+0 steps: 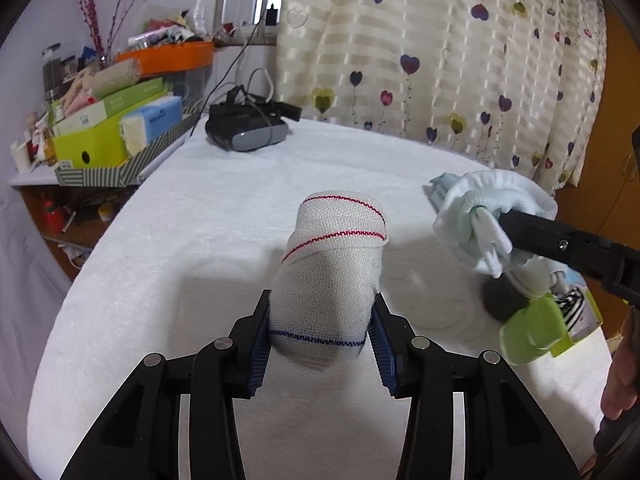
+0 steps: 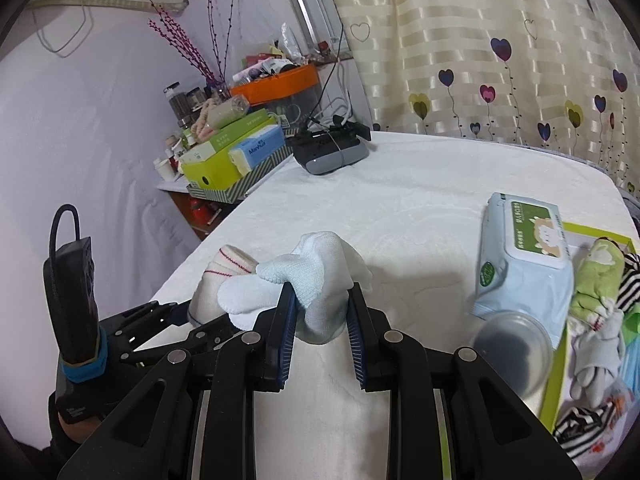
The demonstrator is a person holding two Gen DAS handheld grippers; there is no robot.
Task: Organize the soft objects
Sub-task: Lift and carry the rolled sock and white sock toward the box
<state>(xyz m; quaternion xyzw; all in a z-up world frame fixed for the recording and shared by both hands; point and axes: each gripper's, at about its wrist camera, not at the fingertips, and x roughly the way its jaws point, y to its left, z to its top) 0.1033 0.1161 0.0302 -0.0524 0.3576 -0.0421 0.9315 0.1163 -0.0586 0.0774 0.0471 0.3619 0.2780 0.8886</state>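
My left gripper (image 1: 322, 320) is shut on a rolled white knit sock with red and blue stitched lines (image 1: 332, 272), held above the white bed cover (image 1: 200, 220). The same roll (image 2: 224, 276) peeks out at the left of the right wrist view. My right gripper (image 2: 322, 308) is shut on a pale blue and white sock bundle (image 2: 316, 280). In the left wrist view that bundle (image 1: 484, 216) hangs to the right of the roll, pinched by the right gripper's black fingers (image 1: 532, 232). The two soft items are held apart, both off the bed.
A green-rimmed box (image 2: 560, 380) at the right bed edge holds striped and green soft clothes, with a wipes pack (image 2: 520, 256) and a clear lid (image 2: 516, 352) beside it. A black headset (image 1: 246, 128) lies at the bed's far end. A cluttered shelf (image 1: 104, 132) stands left.
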